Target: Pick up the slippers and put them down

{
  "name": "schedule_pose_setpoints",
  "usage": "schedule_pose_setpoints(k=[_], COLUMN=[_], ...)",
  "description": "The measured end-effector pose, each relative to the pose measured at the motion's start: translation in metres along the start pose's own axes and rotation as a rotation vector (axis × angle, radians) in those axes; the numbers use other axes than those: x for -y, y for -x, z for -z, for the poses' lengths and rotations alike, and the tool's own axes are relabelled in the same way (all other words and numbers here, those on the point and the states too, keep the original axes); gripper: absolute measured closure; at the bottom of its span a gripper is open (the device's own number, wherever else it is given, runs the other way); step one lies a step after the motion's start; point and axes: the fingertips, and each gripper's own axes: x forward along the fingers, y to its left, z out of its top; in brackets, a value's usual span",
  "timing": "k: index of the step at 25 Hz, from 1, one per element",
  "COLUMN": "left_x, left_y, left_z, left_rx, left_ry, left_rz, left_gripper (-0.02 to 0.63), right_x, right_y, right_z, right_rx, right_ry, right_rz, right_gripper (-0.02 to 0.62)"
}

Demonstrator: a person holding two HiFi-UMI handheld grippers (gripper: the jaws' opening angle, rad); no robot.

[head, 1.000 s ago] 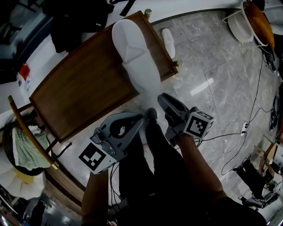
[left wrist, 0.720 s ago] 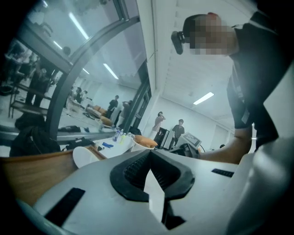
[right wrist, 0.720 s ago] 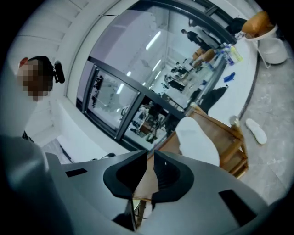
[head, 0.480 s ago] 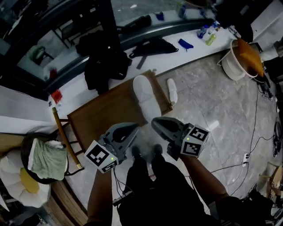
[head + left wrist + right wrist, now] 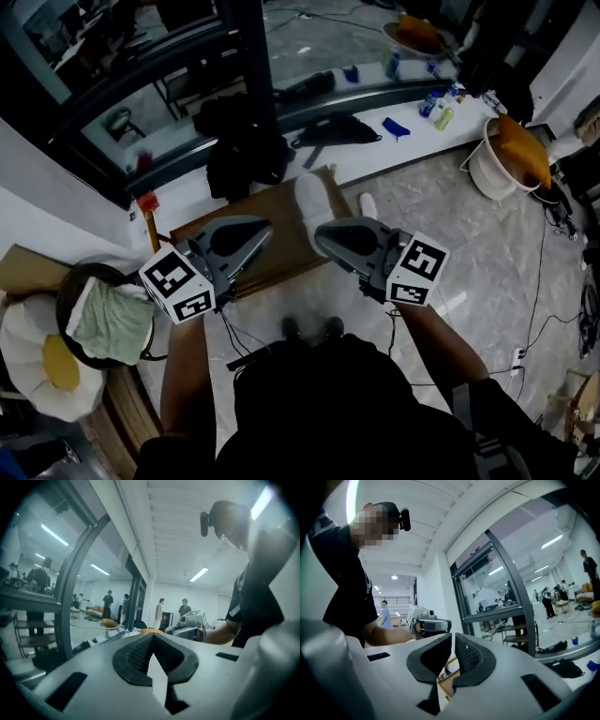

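- The left gripper (image 5: 262, 230) (image 5: 152, 637), held level beside its twin, has its jaws pressed together and carries nothing.
- The right gripper (image 5: 323, 239) (image 5: 452, 641) has just been closing its jaws; only a thin slit remains, with nothing between them.
- A long white slipper (image 5: 314, 202) lies on the brown wooden table (image 5: 286, 225) beyond the tips.
- A smaller white slipper (image 5: 367, 203) rests on the grey marble floor (image 5: 450, 216), just beside that table.
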Motion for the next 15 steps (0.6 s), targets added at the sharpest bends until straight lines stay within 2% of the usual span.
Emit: schedule_pose_setpoints(k=[3,6,10,15], left_x=[0.009,0.016,0.02,0.026], left_y=[0.014,0.024,0.023,0.018], left_z=[-0.009,-0.014,-0.02,-0.02], left_rx=[-0.007,0.016,0.051,0.047], left_ry=[-0.045,-0.051,-0.056,-0.059], left_rz=[-0.014,-0.021,-0.013,0.021], left_gripper=[0.595,0.595,0.595,0.595], right_x=[-0.009,-0.014,-0.012,-0.008], right_y=[0.004,0.005,0.006,0.005], right_z=[-0.013,-0.014,-0.01,0.0], right_rx=[0.041,0.064,0.06,0.018], right_ry=[0.021,0.011,0.001,-0.013], right_rz=[0.006,0.006,0.015,0.022], right_gripper=[0.558,0.558,0.563,0.565])
